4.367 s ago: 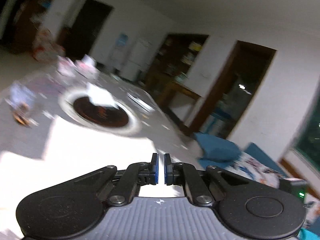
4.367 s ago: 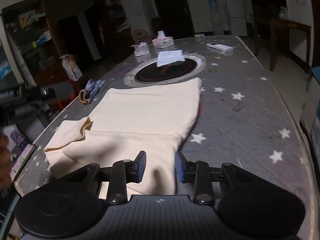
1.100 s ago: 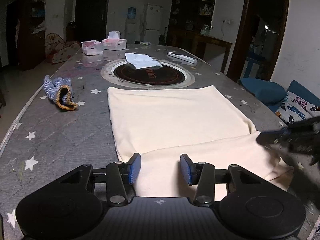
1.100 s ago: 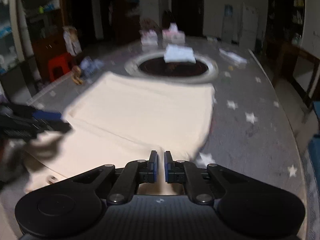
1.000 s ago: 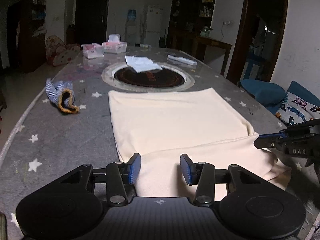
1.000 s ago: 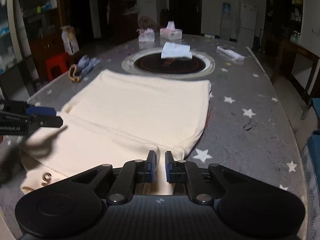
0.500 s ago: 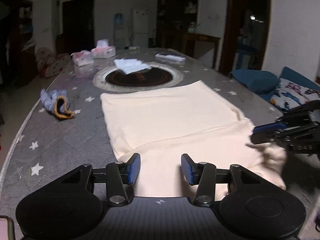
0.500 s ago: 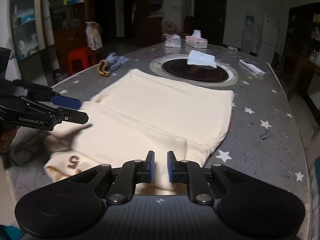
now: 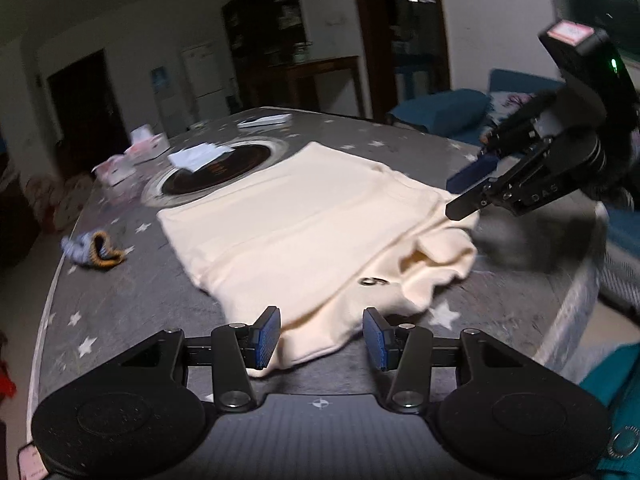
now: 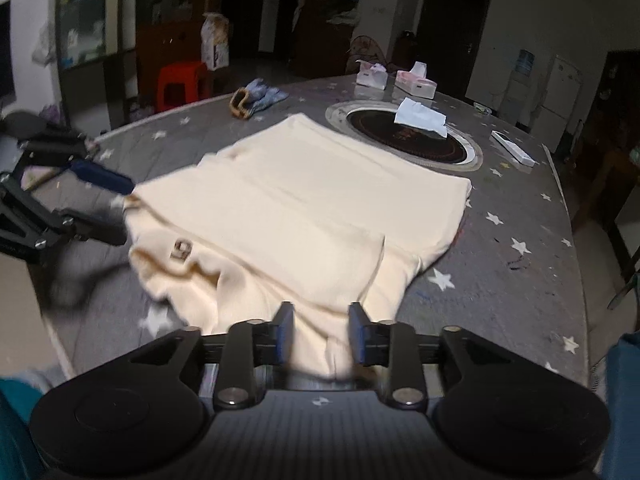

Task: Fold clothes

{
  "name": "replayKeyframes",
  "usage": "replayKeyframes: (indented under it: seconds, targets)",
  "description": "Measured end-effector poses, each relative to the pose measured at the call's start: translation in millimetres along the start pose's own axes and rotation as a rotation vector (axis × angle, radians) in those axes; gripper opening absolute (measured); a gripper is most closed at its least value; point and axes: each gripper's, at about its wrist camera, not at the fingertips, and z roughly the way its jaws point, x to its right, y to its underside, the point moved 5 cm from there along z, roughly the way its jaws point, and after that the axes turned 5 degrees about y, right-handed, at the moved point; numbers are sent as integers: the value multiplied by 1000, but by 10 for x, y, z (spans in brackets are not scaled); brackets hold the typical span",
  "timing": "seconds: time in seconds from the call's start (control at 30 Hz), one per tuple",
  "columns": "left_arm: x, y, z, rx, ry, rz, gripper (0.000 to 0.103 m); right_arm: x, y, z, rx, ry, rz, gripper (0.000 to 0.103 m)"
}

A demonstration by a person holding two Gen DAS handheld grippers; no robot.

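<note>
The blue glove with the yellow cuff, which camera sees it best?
The right wrist view: the glove lies sharp on the table beyond the cream garment, yellow cuff facing the camera. In the left wrist view it is blurred near the table's left edge.

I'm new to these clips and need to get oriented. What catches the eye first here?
A cream garment lies spread, partly folded, over the middle of a grey star-patterned table, its near end bunched. Both grippers hover at that near end with fingers apart: the left gripper and the right gripper, whose fingers have just been opening over the cloth. Beyond lies a dark round inset bearing a white cloth.
</note>
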Motion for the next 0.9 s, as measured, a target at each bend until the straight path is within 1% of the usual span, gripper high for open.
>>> replayKeyframes:
  seconds: [0.07, 0.13, 0.2, 0.27, 0.3, 0.33, 0.4, 0.5, 0.57, 0.63, 0.67, 0.73, 0.77, 0.8, 0.87, 0.9]
  targets:
    - [53, -5, 64, 9, 7, 28, 49, -32, 62, -51, -9, 6, -35, 35]
    - [116, -13, 116, 28, 14, 72, 49, -66, 121, -99, -17, 13, -72, 38]
    - [185, -17, 161, 43, 23, 113, 49, -115, 168, -123, -12, 20, -116, 46]
    - [218, -27, 196, 51, 36, 131, 39, -163, 215, -146, -7, 28, -160, 48]
    - [210, -43, 204, 55, 46, 124, 26, -189, 238, -157, -4, 31, -182, 52]
    - [187, -64, 208, 58, 62, 106, 16, -226, 255, -157, 4, 31, -204, 54]
    - [104, -134, 204, 73, 78, 56, 10, -291, 275, -140, 20, 28, -235, 56]
    - [-52, -267, 204, 102, 92, -29, 9, -376, 249, -90, 63, 28, -267, 57]
    - [-151, -348, 239, 114, 102, -80, 9, -389, 190, -20, 84, 15, -254, 56]
    - [-244, -419, 279, 123, 109, -124, 9, -387, 122, 67, 102, -2, -229, 51]
    - [-277, -435, 308, 122, 107, -134, 9, -371, 83, 113, 101, -16, -205, 46]
    - [-299, -433, 331, 114, 110, -141, 9, -335, 4, 200, 99, -44, -157, 29]
    - [-302, -425, 336, 108, 112, -142, 11, -295, -33, 211, 97, -59, -126, 19]
    - [-294, -408, 327, 103, 113, -138, 12, -254, -70, 222, 95, -74, -96, 14]
    - [-246, -339, 265, 96, 109, -108, 14, -172, -141, 240, 91, -104, -36, 13]
    - [-224, -296, 235, 89, 102, -90, 22, -132, -162, 230, 91, -112, -15, 12]
